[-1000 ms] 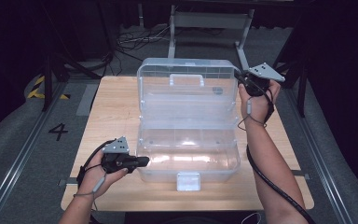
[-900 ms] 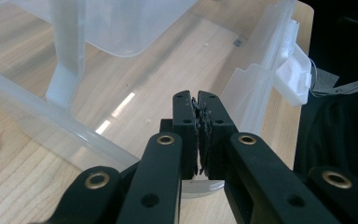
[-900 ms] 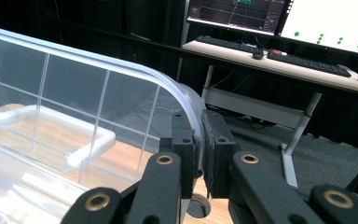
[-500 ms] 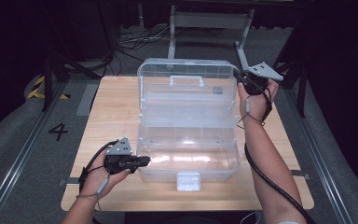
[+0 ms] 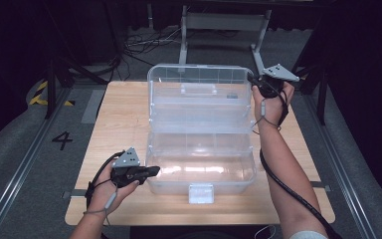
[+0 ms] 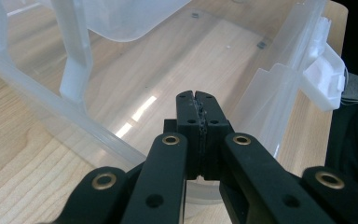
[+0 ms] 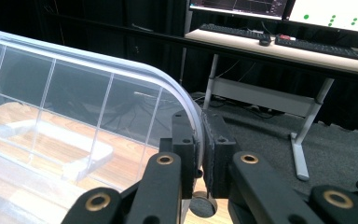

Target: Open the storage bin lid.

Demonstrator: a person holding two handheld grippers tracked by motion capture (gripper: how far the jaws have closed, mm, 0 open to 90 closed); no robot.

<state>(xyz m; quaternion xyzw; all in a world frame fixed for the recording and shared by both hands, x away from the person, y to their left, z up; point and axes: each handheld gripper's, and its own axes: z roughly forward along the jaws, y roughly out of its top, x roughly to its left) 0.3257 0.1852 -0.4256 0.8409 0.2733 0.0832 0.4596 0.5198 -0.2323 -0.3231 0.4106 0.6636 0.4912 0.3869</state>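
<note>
The box (image 5: 201, 144) sits mid-table, long axis running 9 to 3 o'clock, open side up. Its lid (image 5: 201, 92) stands up at the 12 o'clock side and its latch (image 5: 201, 193) hangs off the front wall at 6 o'clock. It's all clear, slightly milky plastic, so you see the wooden table (image 5: 114, 124) right through the floor. The lid has ribbed dividers and a moulded handle.

The right gripper (image 5: 255, 81) is up at the lid's 2 o'clock corner, jaws pinched onto the lid's rim. In the right gripper view the rim runs straight between the pads (image 7: 184, 140). The left gripper (image 5: 154, 171) is at 8 o'clock by the box's left end wall. Its jaws have just been closing and are now pressed flat together with nothing between them; the left gripper view has the tips poking over the box's rim (image 6: 51, 116).

Compared with a second ago, both hands and the box sit pretty much where they were.
</note>
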